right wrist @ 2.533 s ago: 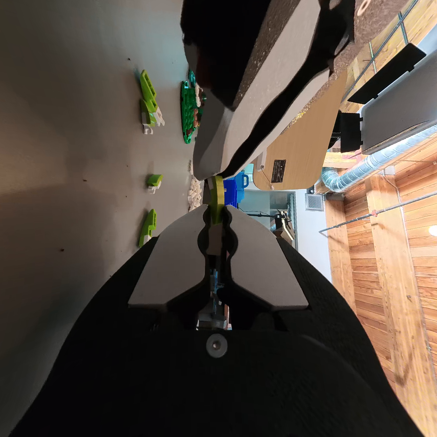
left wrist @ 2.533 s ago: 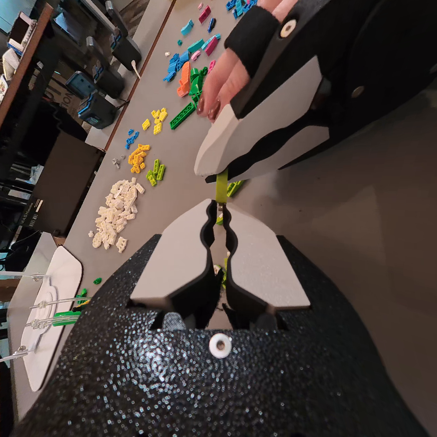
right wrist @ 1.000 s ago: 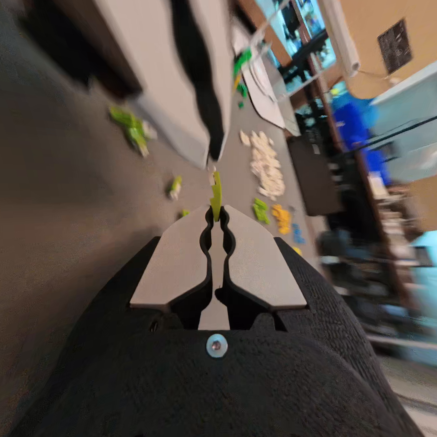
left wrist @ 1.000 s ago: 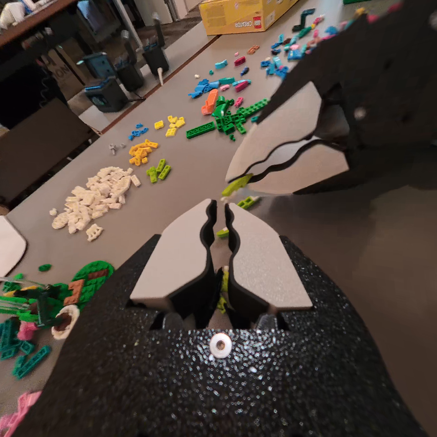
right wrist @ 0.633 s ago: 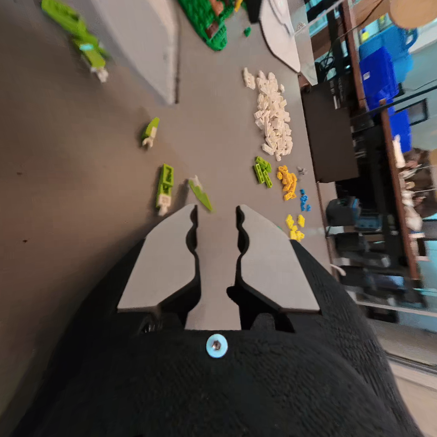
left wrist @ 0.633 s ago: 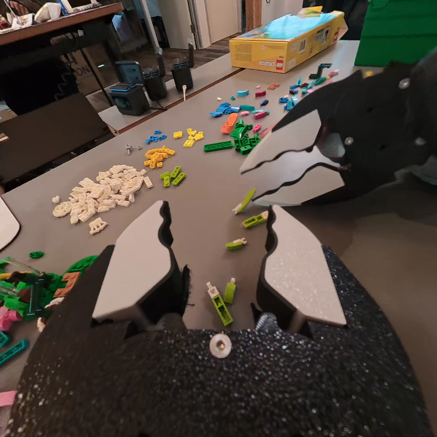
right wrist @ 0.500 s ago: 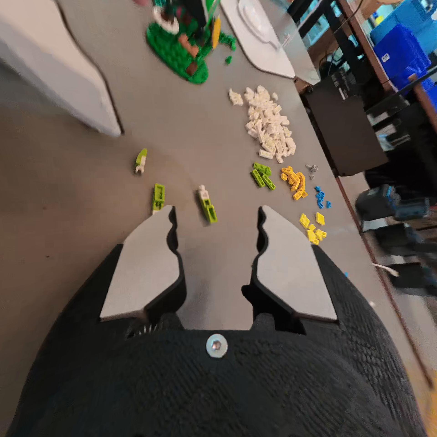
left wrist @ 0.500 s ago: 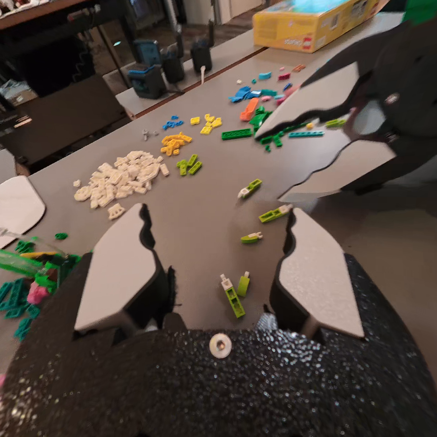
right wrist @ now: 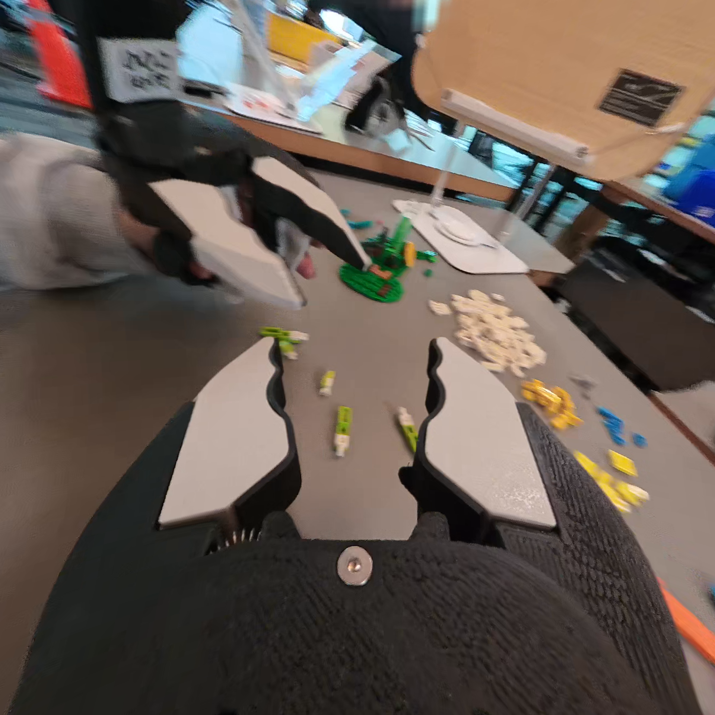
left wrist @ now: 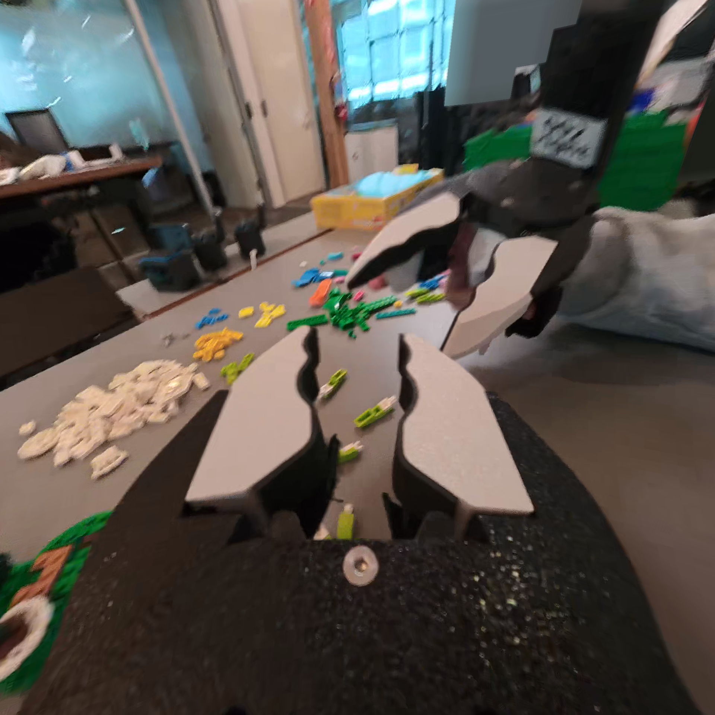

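Small lime-green and white plastic brick pieces [left wrist: 374, 414] lie loose on the grey bench [left wrist: 580, 445], under and between the two grippers, held by neither. The left gripper [left wrist: 358, 340] is spread apart with nothing in it. The right gripper [right wrist: 352, 342] is spread wider, also bare. Only the left wrist view shows the yellow cardboard box [left wrist: 363, 207] and the dark green brick heap [left wrist: 344, 313]. Only the right wrist view shows the round green base plate with a built plant [right wrist: 373, 282]. The pile of white bricks [right wrist: 495, 332] appears in both views.
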